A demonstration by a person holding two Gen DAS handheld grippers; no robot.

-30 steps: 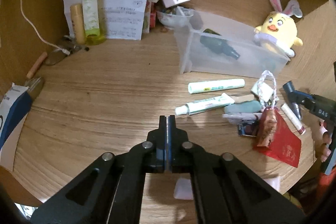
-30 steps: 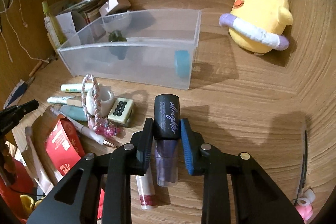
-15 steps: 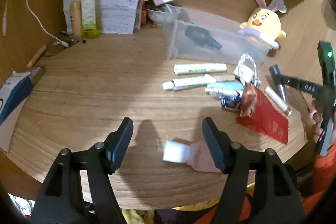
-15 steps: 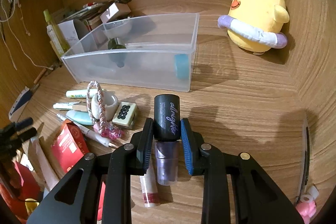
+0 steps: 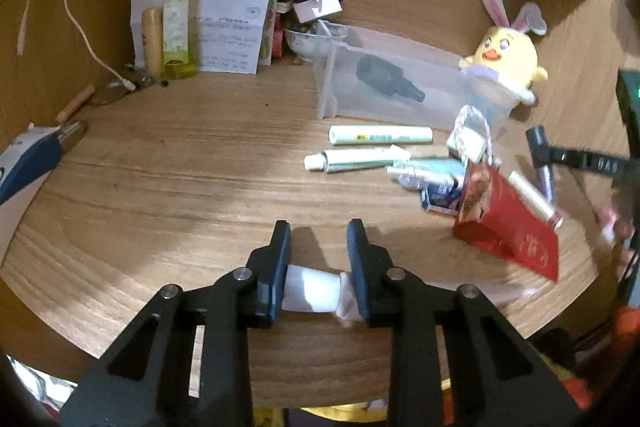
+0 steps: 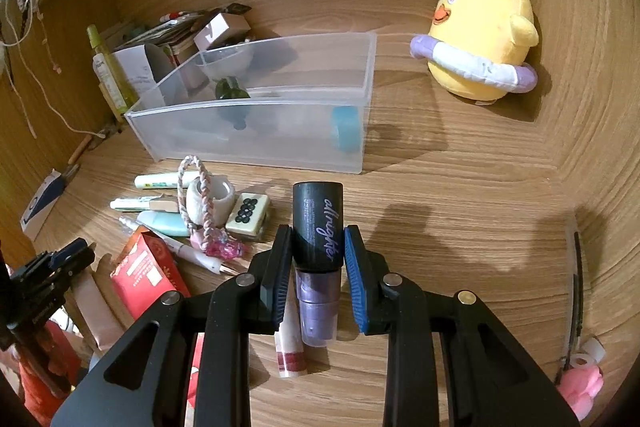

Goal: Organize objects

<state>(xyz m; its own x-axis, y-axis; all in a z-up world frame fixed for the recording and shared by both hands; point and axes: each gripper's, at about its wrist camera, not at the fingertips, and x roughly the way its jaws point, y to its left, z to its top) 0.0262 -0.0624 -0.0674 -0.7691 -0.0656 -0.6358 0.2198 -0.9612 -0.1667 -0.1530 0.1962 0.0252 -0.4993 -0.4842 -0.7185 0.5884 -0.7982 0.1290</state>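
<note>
Across the counter (image 6: 460, 207), at twelve o'clock from the right tongs (image 6: 318, 247), sits the clear organizer bin (image 6: 256, 131). Those tongs clamp a purple setting-spray bottle (image 6: 318, 227) by its black cap; carry it level and release low inside the bin. The left tongs (image 5: 318, 247), partly parted, straddle a white-capped pink tube (image 5: 310, 287) without clearly pinching it; close squarely on the cap.
</note>
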